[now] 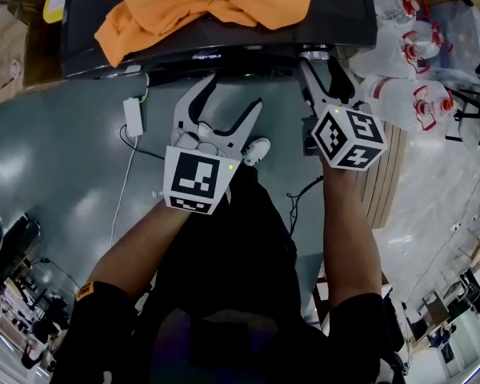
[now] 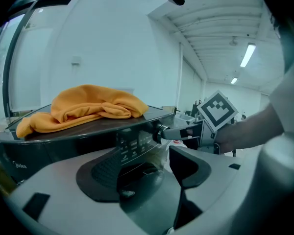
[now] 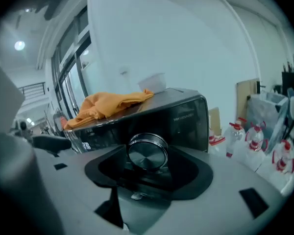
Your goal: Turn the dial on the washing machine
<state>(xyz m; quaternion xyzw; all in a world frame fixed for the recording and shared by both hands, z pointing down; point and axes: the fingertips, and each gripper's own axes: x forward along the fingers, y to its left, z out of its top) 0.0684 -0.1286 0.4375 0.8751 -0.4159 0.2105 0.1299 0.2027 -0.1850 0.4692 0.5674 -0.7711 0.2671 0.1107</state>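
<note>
Forearms (image 1: 348, 230): bare below dark sleeves, stretched toward the washing machine (image 1: 88, 22).
Left gripper (image 1: 234, 92): released, jaws spread with nothing between them, held short of the machine's front, left of the dial (image 3: 147, 152).
Right gripper (image 1: 322, 64): clenched on the dial at the machine's front panel.
Dial position: right part of the machine's front panel, round and metallic.
Orange cloth (image 1: 208, 2): heaped on the machine's top.
Plastic bottles (image 1: 408, 94): red-capped, clustered right of the machine.
</note>
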